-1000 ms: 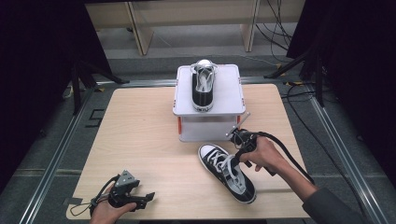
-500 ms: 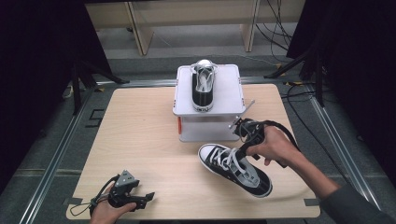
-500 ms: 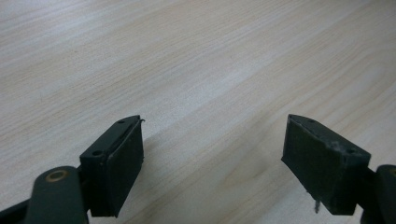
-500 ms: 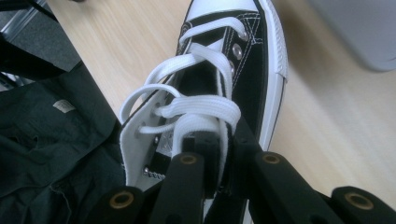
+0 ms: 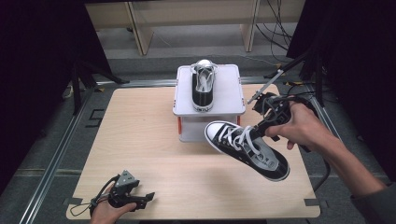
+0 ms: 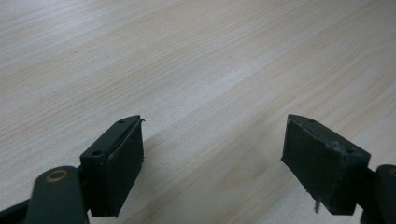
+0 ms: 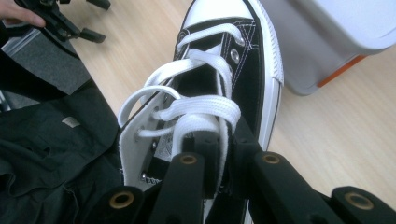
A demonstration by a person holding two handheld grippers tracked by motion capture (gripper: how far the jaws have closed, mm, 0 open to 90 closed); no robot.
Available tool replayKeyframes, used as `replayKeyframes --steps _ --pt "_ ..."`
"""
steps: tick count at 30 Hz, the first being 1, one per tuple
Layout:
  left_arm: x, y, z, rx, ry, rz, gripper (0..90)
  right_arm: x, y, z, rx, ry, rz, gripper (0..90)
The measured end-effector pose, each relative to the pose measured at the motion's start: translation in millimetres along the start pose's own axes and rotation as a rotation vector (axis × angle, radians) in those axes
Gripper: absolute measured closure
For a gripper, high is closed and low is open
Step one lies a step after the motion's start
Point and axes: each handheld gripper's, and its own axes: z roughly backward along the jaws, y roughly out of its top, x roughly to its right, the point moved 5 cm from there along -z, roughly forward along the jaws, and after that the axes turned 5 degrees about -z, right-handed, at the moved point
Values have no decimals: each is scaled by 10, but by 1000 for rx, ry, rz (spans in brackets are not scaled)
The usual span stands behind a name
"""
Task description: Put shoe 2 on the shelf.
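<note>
One black sneaker is held aloft by the right gripper, another rests on the white box.

At the table's (image 5: 140, 140) near left corner the left gripper (image 5: 140, 199) is rested with its jaws spread wide on nothing. On the white box (image 5: 231, 88) a second sneaker (image 5: 203, 86) is set. To the right, the black sneaker (image 5: 245, 149) is clamped at its side wall, beside the laces, by the right gripper (image 5: 262, 129), clear of the table.

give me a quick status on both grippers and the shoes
Right gripper shut on sneaker, lifted off table. Left gripper open, idle. Second sneaker on white box. Nothing blocking.
</note>
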Motion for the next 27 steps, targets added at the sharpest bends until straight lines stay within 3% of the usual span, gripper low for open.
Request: replayKeyframes --steps 3,8,14,16,21,22,27 --pt "-4 -2 -26 10 12 12 199 14 29 105 2 -13 17 861" --pt "-3 2 -19 9 11 13 199 92 83 235 9 -32 -2 861" --pt "4 3 -27 15 8 10 199 286 189 368 50 -64 -39 861" --pt "-1 1 -28 12 11 8 199 355 243 405 59 -78 -72 861" --pt "9 7 -15 16 2 15 199 524 460 428 75 -117 -87 861" --pt "-1 -1 3 -3 -6 -4 199 563 511 425 80 -121 -93 861" --pt "11 8 -15 13 -2 17 199 810 797 389 107 -158 -176 861"
